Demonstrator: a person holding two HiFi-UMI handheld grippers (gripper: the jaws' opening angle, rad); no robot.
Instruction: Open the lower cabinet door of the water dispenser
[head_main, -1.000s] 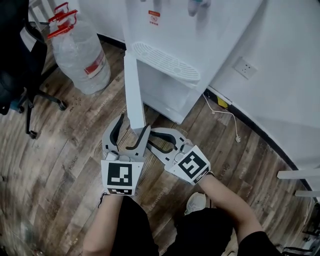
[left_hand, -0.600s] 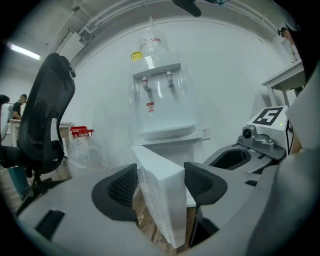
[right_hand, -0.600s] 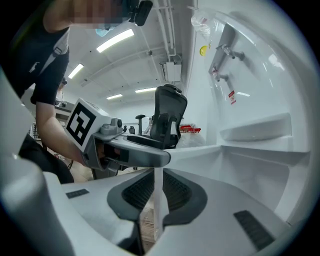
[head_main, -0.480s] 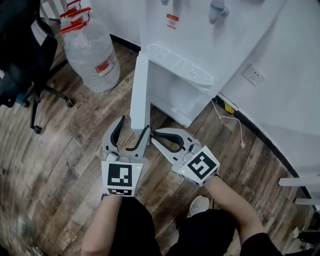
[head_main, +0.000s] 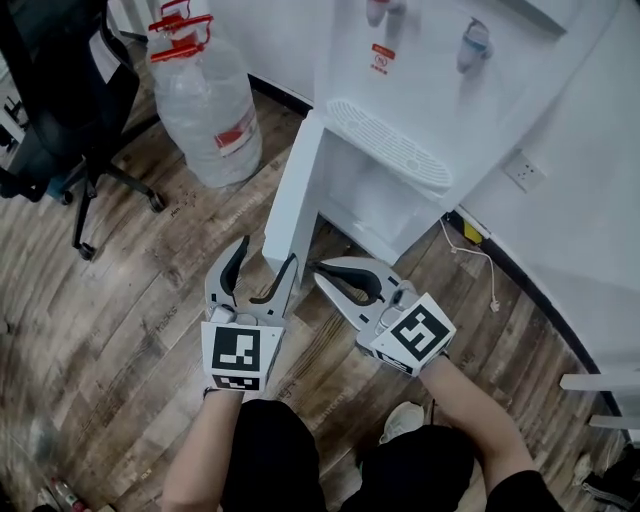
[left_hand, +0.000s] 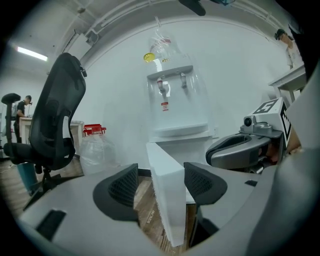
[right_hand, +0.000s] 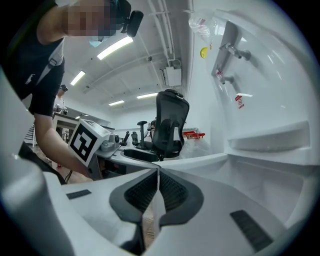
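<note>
One door (head_main: 290, 200) inside left claw (head_main: 268, 252); right claw (head_main: 322, 270) just closed, empty.

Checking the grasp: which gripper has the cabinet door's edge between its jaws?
The left gripper: the cabinet door sits between its open jaws; the right gripper is shut.

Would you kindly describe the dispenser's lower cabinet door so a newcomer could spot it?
Find the white water dispenser by the wall. Below its drip tray, the lower cabinet door is the flat white panel swung out over the wooden floor. Only it has its edge between the left gripper's jaws.
</note>
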